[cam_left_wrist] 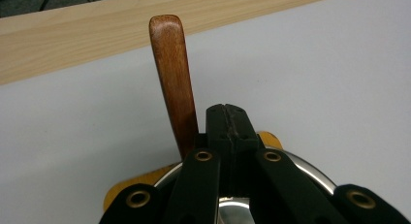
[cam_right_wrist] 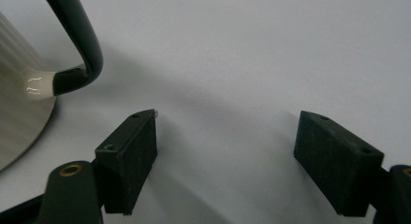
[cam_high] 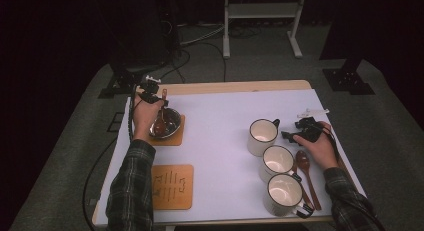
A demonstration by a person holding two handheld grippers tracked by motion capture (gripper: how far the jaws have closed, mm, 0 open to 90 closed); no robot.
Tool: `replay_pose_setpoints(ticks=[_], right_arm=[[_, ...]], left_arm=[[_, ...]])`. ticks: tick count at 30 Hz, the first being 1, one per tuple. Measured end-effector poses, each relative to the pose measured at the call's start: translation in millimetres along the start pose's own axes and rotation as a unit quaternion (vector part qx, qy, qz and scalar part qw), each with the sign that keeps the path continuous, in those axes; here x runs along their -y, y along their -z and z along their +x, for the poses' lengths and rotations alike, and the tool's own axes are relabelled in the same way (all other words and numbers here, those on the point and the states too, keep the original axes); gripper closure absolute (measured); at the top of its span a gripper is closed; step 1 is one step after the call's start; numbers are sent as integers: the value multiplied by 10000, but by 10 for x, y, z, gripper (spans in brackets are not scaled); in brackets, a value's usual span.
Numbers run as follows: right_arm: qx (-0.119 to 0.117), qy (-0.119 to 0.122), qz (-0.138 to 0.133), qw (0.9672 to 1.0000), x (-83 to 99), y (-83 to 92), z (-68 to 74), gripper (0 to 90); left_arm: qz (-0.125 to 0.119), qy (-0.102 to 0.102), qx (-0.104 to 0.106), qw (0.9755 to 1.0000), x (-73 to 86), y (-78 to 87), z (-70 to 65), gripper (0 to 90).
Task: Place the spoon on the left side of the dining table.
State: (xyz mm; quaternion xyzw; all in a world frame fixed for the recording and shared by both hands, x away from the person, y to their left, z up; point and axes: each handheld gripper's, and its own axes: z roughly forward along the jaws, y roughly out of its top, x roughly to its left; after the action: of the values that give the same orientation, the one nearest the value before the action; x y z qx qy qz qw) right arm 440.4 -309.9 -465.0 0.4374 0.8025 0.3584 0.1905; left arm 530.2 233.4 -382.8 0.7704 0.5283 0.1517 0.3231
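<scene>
At the far left of the table (cam_high: 235, 87), the left gripper (cam_high: 150, 98) is seen over a steel bowl (cam_high: 171, 122), which is set on a wooden coaster (cam_high: 179, 136). In the left gripper view its jaws are pressed fully together, pad against pad, with no gap between them. A wooden spoon (cam_left_wrist: 173, 83) is seen just beside the closed jaws, its handle rising at their left edge and leaning away toward the table's bare wooden rim; whether the handle is pinched or merely touched at the side cannot be told. In the high view the spoon's bowl end is lying down inside the steel bowl.

On the right, the right gripper (cam_high: 294, 134) is held low over the white sheet (cam_high: 220, 141), its jaws spread wide with nothing between them. In the right gripper view a cream mug (cam_right_wrist: 19, 88) with a dark handle is seen just off the near jaw, not touched.

Three such mugs are lined up in the high view: the far mug (cam_high: 263, 136), the middle mug (cam_high: 277, 162) and the near mug (cam_high: 284, 194). Two more wooden spoons (cam_high: 305, 176) are lying beside them, under the right hand (cam_high: 320, 148). A second coaster (cam_high: 172, 186) is lying bare near the front edge.
</scene>
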Motion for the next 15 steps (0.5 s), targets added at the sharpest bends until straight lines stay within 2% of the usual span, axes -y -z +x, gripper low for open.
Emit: replay_pose_setpoints(ticks=[1, 7, 10, 15], right_arm=[[3, 3, 0, 10000, 0, 0, 1, 217], [10, 6, 0, 10000, 0, 1, 3, 217], [14, 4, 0, 10000, 1, 1, 4, 217], [11, 8, 1, 10000, 0, 0, 3, 217]], left_arm=[[30, -63, -27, 10000, 20, 67, 7, 900], [70, -73, -115, 9999, 134, 263, 44, 900], [125, -75, -152, 9998, 217, 304, 65, 900], [239, -79, -197, 9995, 341, 282, 69, 900]])
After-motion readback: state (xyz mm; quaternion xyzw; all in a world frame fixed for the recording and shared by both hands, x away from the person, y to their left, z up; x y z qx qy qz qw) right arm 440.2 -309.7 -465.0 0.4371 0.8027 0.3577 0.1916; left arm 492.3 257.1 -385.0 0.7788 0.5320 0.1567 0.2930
